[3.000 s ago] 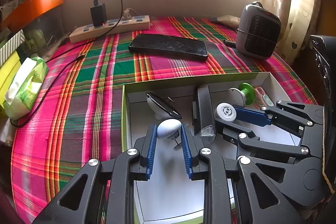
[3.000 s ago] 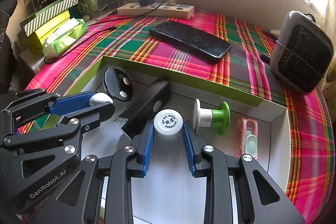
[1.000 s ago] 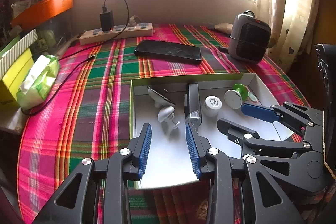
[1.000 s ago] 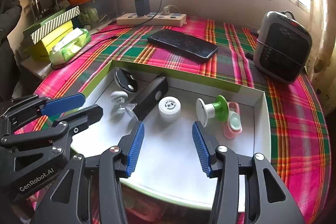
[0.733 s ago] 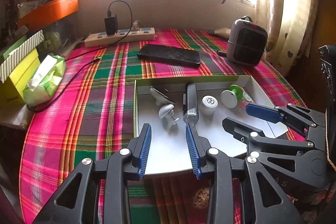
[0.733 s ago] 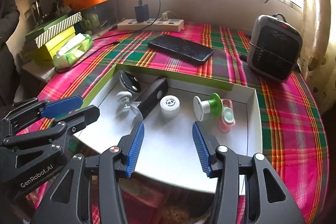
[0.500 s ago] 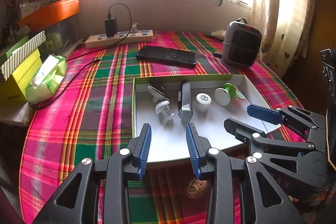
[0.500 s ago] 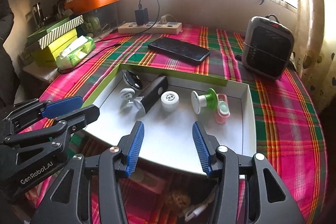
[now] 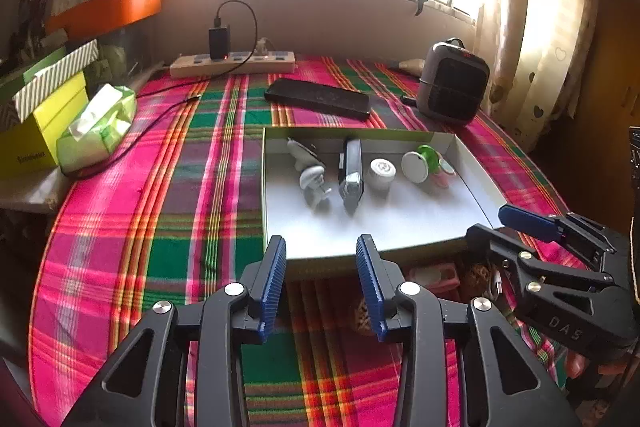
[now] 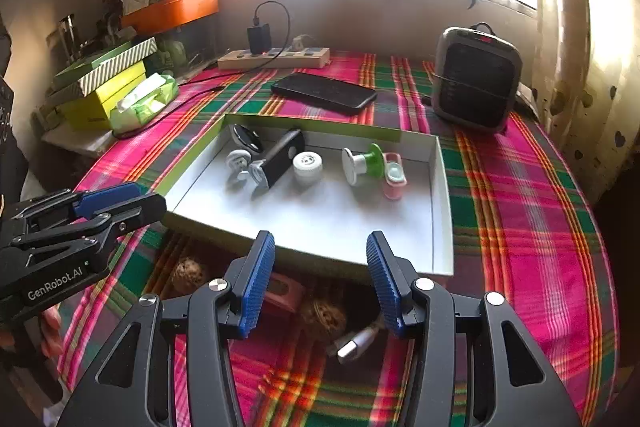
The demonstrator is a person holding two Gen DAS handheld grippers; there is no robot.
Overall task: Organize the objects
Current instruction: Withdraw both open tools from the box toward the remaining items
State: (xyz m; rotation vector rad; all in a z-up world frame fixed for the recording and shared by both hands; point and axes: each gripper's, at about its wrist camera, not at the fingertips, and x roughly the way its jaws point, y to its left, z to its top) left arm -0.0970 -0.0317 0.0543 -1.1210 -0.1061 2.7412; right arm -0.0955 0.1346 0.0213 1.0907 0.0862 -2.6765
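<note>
A shallow white tray [image 9: 400, 223] with green sides lies on the plaid cloth. Side by side in it are a black round piece [image 10: 246, 139], a white knob [image 9: 314, 177], a black bar [image 9: 351, 171], a white cap [image 9: 382, 169], a green-and-white spool [image 9: 420, 163] and a pink piece [image 10: 394, 177]. My left gripper [image 9: 321, 247] hovers at the tray's near edge, its jaws opening with nothing between them. Beside it on the right, my right gripper [image 10: 320, 243] is open and empty too.
In front of the tray lie two walnuts [image 10: 188, 277], a pink box [image 10: 284, 293] and a USB plug [image 10: 354, 345]. Behind it are a black phone [image 9: 318, 97], a power strip [image 9: 232, 65] and a grey heater [image 9: 452, 83]. Tissues [image 9: 96, 127] and boxes stand left.
Both grippers have let go of the white knob and the white cap, which now lie in the tray. Both have drawn back to the tray's near edge. The left jaws stand slightly wider.
</note>
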